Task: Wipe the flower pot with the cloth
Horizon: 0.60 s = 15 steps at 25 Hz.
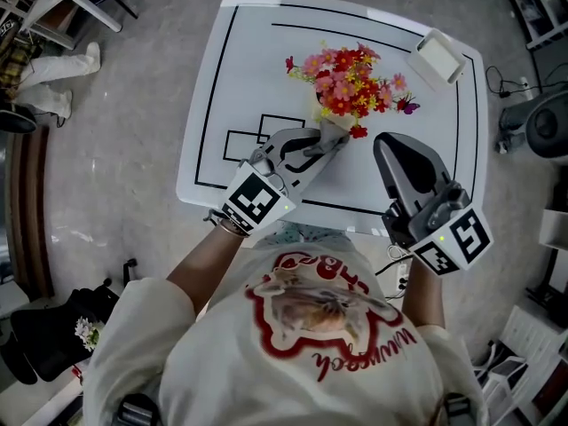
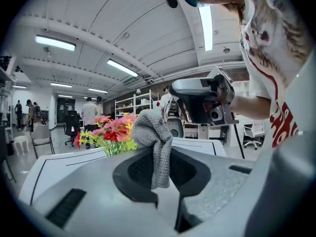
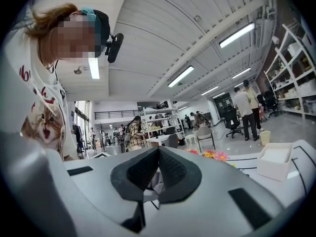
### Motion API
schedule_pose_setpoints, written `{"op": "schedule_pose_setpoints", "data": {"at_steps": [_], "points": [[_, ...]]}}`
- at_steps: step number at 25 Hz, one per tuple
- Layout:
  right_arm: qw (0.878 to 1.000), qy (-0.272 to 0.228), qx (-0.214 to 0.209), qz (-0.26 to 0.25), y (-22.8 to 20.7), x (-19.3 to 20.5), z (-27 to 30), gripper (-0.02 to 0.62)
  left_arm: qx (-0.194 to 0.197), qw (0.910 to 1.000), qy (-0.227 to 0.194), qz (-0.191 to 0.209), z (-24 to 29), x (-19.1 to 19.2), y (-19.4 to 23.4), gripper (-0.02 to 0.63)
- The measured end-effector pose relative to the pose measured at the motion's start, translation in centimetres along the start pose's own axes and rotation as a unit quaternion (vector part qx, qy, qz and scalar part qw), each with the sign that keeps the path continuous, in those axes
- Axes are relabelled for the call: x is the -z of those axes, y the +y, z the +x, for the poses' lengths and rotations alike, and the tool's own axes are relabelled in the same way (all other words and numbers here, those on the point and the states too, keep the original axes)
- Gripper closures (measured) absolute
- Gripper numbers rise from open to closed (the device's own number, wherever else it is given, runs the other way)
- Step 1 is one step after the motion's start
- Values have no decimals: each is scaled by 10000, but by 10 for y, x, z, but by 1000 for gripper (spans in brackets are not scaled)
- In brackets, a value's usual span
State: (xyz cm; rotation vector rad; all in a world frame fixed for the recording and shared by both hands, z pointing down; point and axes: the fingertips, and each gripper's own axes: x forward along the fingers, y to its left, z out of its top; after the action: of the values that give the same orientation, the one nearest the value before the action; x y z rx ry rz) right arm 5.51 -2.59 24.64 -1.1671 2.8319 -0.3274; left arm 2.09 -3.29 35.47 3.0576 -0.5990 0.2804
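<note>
L gripper (image 1: 335,142) clenched on grey knitted cloth (image 2: 153,149), tip just beside pale flower pot (image 1: 325,115) w/ red, pink & yellow flowers (image 1: 355,82) on white counter (image 1: 231,78); R gripper (image 1: 384,142) closed, empty, right of pot, apart.

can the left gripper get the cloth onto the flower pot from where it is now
Probably yes. The left gripper, shut on the cloth, has its tips right beside the flower pot, with nothing between. The right gripper is off to one side, out of the way.
</note>
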Motion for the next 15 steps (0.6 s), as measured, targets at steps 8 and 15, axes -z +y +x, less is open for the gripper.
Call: {"op": "schedule_pose_setpoints", "data": {"at_steps": [8, 15], "points": [[9998, -60, 70, -189, 19, -7, 7, 595, -228, 9987, -458, 7, -28, -47, 2, 560], [9989, -108, 257, -364, 36, -5, 14, 595, -175, 9964, -758, 335, -47, -68, -5, 560]]}}
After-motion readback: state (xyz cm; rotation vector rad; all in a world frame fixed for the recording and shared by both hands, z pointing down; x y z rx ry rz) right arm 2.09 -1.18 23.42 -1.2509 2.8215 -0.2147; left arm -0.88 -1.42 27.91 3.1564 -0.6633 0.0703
